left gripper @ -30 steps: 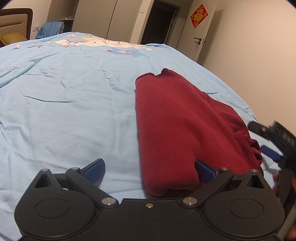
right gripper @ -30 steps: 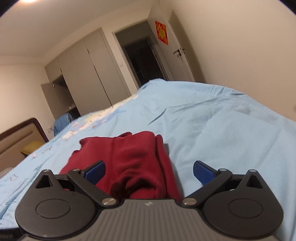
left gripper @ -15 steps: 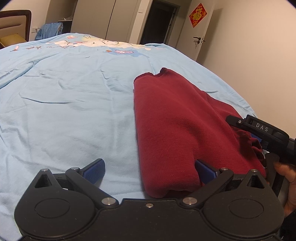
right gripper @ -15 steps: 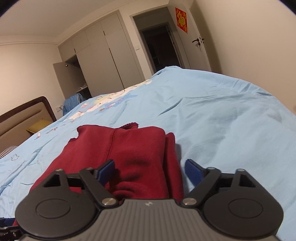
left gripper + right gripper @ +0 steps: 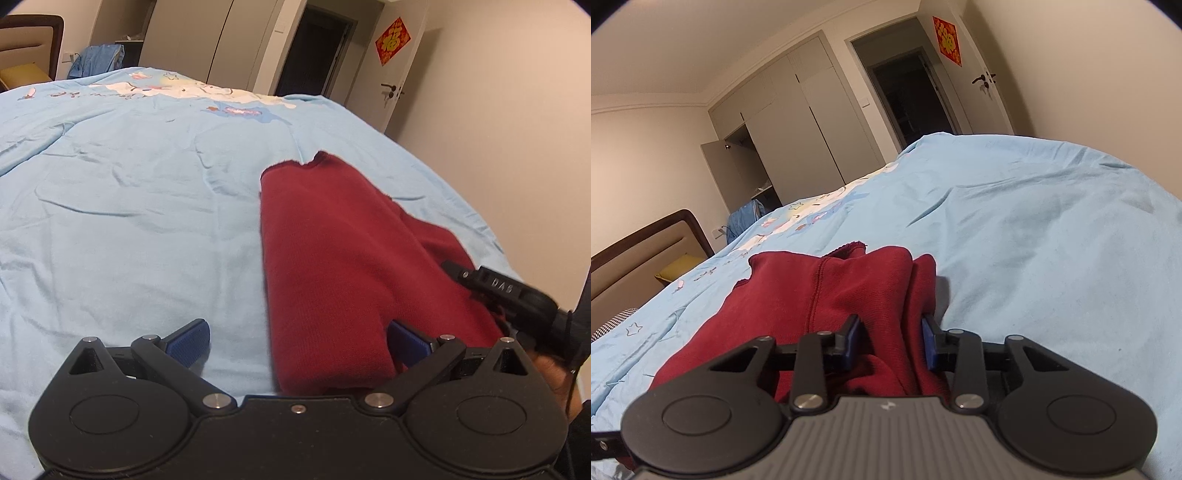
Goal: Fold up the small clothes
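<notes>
left tongs (image 5: 297,341) wide apart, low over the bed (image 5: 129,221), near corner of the folded dark red garment (image 5: 332,266) sitting btwn the blue pads (image 5: 188,341); right pad touches the fabric's side, left pad over bare sheet. right tongs (image 5: 892,341) pinched together on a bunched fold of the garment (image 5: 827,295) at its near right edge, cloth squeezed btwn both pads. from the left wrist cam the right tongs (image 5: 498,288) show at the garment's right side, w/ part of a hand (image 5: 554,373) below. garment lies lengthwise on the light blue sheet, neckline at the far end. beyond: cartoon print on the sheet, headboard (image 5: 646,254) at far left, wardrobe (image 5: 798,129), dark doorway, red wall decoration (image 5: 393,40).
</notes>
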{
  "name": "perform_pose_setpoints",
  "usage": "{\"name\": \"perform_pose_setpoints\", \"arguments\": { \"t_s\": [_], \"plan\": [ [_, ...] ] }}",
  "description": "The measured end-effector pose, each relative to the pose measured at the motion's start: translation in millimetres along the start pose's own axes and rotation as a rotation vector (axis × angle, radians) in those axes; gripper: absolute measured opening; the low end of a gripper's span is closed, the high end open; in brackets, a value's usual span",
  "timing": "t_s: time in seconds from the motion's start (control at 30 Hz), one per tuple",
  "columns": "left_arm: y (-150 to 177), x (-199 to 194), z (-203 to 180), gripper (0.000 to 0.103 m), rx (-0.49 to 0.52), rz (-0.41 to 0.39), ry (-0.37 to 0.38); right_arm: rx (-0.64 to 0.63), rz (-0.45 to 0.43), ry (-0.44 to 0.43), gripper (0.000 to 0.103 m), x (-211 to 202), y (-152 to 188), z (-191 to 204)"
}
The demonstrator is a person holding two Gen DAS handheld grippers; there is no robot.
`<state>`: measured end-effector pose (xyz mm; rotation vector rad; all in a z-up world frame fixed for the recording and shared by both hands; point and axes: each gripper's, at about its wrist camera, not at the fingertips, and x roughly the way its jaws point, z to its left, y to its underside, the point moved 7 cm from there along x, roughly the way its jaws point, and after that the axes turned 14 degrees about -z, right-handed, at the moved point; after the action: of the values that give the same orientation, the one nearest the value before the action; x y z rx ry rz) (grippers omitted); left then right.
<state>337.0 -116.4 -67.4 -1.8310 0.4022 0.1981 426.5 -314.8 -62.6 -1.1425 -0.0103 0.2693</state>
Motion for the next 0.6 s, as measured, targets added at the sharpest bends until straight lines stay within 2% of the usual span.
{"name": "perform_pose_setpoints", "arguments": {
  "t_s": [0.17, 0.27, 0.4, 0.6],
  "plan": [
    [-16, -4, 1, 0.102, 0.0, -0.058, 0.007, 0.005, 0.001, 0.001, 0.038, 0, 1, 0],
    [-26, 0, 14, 0.102, -0.03, -0.071, -0.028, 0.005, 0.001, 0.001, 0.038, 0, 1, 0],
    [-35, 13, 34, 0.102, -0.058, -0.047, -0.101, 0.004, 0.001, 0.001, 0.038, 0, 1, 0],
    [-38, 41, 39, 0.099, -0.117, 0.026, -0.044, 0.009, 0.003, 0.004, 0.039, -1, 1, -1]
  ]
}}
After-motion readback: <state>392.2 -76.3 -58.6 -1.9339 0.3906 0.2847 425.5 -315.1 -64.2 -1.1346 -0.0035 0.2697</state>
